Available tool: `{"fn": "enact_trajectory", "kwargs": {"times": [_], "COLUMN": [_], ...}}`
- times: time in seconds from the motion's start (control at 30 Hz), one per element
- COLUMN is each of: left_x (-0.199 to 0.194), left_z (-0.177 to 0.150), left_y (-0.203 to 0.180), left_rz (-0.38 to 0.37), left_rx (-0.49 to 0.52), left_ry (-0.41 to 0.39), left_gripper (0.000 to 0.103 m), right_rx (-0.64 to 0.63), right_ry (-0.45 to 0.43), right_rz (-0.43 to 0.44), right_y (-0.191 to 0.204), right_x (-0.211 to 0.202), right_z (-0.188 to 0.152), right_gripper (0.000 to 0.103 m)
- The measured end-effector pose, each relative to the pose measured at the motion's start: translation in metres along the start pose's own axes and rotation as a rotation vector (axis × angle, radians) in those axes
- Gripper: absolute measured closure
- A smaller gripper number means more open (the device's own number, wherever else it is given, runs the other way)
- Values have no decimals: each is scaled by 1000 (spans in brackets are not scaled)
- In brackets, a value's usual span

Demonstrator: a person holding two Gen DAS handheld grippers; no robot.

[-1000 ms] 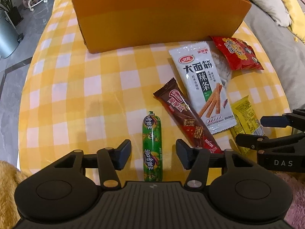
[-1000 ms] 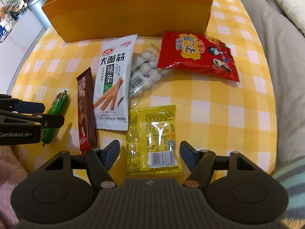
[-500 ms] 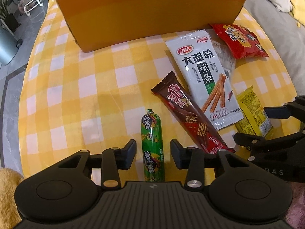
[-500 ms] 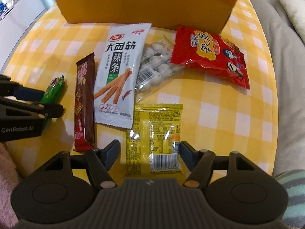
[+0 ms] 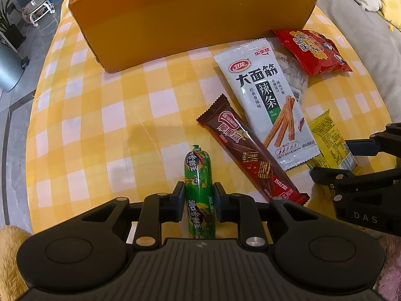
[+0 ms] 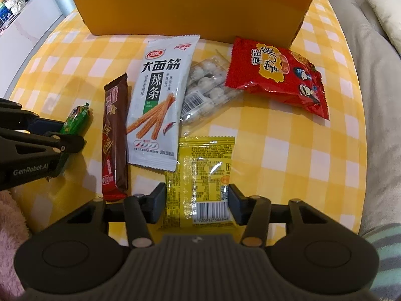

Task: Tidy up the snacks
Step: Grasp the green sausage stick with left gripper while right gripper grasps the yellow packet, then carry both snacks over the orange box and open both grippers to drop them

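Left gripper (image 5: pixel 199 200): clamped on green sausage (image 5: pixel 199 190), near its end; it may swing and slip
Right gripper (image 6: pixel 197 202): closing astride yellow packet (image 6: pixel 203 175); pads seemingly touching, flat film may buckle free

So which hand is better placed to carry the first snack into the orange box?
Left, probably. The left gripper has just closed on the green sausage, pads pressing both sides. The right gripper, also just closing, straddles the yellow packet; contact looks less firm. The orange box stands ahead.

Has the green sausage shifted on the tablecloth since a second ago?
No. The green sausage lies in the same spot beside the brown wafer bar; only the left claw has just closed, pads pressing its sides.
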State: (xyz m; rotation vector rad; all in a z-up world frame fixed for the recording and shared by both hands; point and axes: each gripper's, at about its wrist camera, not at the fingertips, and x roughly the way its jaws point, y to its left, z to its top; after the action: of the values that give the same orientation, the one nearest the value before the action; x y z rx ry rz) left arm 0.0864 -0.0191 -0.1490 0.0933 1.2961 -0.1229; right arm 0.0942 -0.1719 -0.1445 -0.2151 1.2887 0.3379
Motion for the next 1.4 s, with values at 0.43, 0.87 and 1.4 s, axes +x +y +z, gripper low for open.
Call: {"fn": "enact_trajectory", "kwargs": {"times": [0.43, 0.87, 1.4], "left_x": [-12, -48, -86], "left_z": [-1, 6, 43], "left_y": [5, -1, -8], "left_rz": [-19, -56, -43], "left_rx": [-39, -68, -37], "left_ry": [-27, -104, -217], "left_gripper": [78, 78, 78], "right_rx": [52, 47, 7], "right_ry": [-3, -111, -263], "right_rz": [-49, -62, -43], "right_y": [-9, -6, -2], "right_x": [-11, -44, -86], "right_z": [-4, -4, 29], "right_gripper": [53, 54, 54]}}
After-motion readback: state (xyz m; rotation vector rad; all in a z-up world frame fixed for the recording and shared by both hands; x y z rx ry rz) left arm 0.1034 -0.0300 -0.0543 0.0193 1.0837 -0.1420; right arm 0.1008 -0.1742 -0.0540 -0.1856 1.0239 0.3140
